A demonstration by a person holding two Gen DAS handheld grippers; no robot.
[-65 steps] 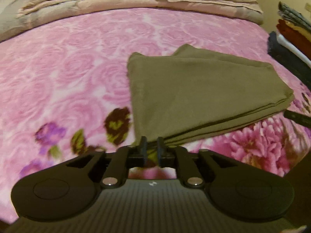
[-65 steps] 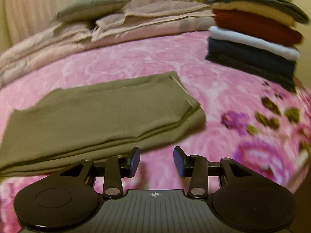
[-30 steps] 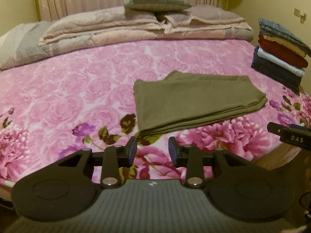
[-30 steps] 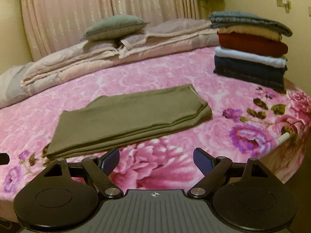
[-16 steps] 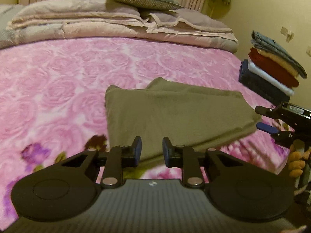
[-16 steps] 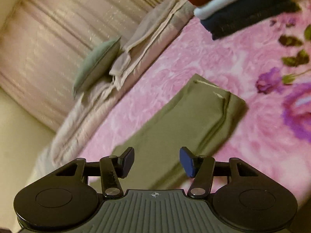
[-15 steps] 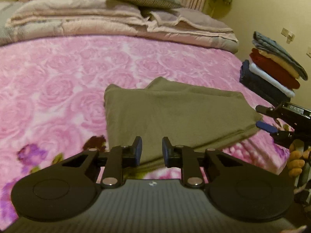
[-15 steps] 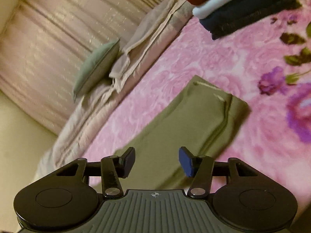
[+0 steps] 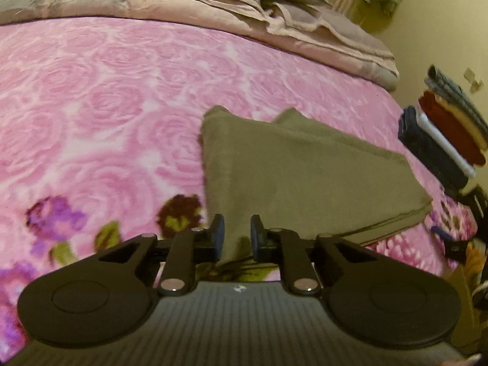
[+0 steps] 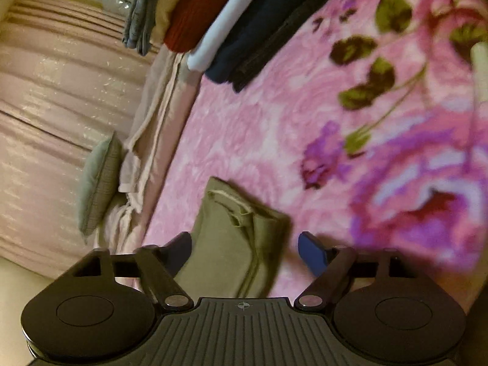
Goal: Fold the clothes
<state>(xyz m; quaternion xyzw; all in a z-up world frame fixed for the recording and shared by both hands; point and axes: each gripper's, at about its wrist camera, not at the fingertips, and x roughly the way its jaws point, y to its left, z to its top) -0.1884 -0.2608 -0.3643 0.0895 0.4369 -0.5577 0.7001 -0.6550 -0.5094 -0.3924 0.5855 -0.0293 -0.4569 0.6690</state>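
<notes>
Cloth: the folded olive cloth (image 9: 305, 177) is lying flat on the pink bedspread (image 9: 122, 106), near its front edge.
Left gripper (image 9: 236, 238): hovering at the cloth's near left corner, jaws narrowly parted, gripping nothing.
Right gripper (image 10: 244, 250): tilting sideways over the cloth's right end (image 10: 241, 244), jaws spread wide, empty.
Left view only: the cloth's whole top.
Right view only: the cloth's pale hem.
Pile of clothes (image 10: 231, 21): sitting well beyond the cloth's right end.

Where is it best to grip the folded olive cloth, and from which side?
Probably the two short ends. The olive cloth lies flat with stacked edges there; the left gripper faces its near left corner, and the right gripper straddles the opposite end.
</notes>
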